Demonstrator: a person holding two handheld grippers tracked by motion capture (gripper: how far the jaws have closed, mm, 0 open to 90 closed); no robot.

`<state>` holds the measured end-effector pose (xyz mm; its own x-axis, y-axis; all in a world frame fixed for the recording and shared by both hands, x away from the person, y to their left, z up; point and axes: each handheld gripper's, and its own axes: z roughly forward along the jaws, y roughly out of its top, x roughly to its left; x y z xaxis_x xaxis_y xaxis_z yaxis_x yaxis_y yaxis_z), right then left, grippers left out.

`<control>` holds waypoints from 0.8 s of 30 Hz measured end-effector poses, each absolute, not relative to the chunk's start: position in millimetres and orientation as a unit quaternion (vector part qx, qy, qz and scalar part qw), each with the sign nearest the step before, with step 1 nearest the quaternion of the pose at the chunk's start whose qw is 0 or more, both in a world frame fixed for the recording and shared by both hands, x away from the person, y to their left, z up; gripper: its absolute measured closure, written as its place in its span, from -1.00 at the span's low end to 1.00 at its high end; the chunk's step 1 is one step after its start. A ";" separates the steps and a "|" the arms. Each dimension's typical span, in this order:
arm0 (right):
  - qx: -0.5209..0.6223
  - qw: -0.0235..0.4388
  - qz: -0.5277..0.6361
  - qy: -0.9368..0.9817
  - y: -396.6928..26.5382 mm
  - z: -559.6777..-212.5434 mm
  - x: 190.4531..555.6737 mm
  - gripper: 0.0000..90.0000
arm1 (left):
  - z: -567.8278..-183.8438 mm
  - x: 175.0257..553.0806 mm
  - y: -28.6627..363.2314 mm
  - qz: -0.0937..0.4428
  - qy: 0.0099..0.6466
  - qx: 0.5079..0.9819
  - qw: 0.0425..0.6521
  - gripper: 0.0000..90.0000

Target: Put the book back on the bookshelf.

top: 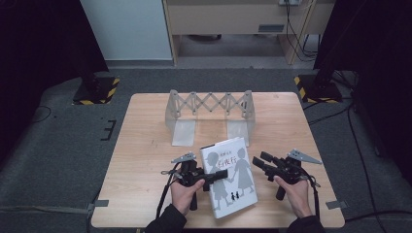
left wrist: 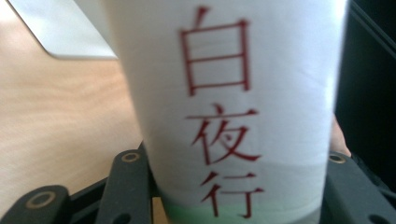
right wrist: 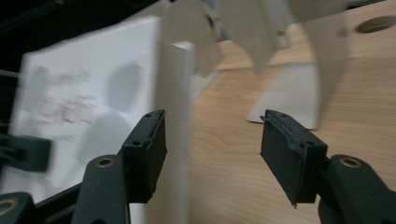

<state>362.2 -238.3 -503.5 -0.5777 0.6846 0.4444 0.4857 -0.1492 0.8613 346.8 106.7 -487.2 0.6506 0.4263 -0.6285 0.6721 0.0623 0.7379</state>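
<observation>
Book: near the worktop's front edge, left claw clamped on its spine side — lifting it.
Right claw: apart, empty — beside the book.
Rack: toward the back edge, likely destination.

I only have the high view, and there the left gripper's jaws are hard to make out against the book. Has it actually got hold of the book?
Observer: Yes. In the left gripper view the left gripper has one jaw on each side of the book, closed on its spine.
Operator: Which part of the spine?
Observer: The stretch with the red characters. The jaw tips flank the lowest one.
Operator: And the right gripper?
Observer: Open. In the right gripper view the right gripper holds nothing. Bare table shows between its jaws, and the book's edge stands just beside one of them.
</observation>
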 end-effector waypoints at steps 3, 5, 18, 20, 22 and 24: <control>0.473 0.111 0.578 0.656 -247.0 -509.1 364.0 -0.13 | -478.8 346.2 112.2 -0.082 0.407 0.679 0.606 0.15; 0.479 0.121 0.565 0.661 -248.9 -511.6 364.6 -0.15 | -476.3 346.1 114.2 -0.075 0.406 0.681 0.605 0.15; 0.537 0.202 0.389 0.721 -267.5 -531.3 369.8 -0.31 | -441.1 340.3 134.5 0.013 0.397 0.708 0.584 0.18; 0.539 0.203 0.383 0.722 -268.0 -531.8 370.0 -0.32 | -439.6 340.0 136.4 0.019 0.399 0.708 0.583 0.18; 0.542 0.207 0.365 0.728 -271.0 -535.2 370.6 -0.37 | -435.3 340.8 144.4 0.028 0.404 0.705 0.582 0.18; 0.543 0.208 0.362 0.729 -271.8 -536.4 370.5 -0.40 | -433.6 341.0 147.5 0.031 0.406 0.702 0.584 0.18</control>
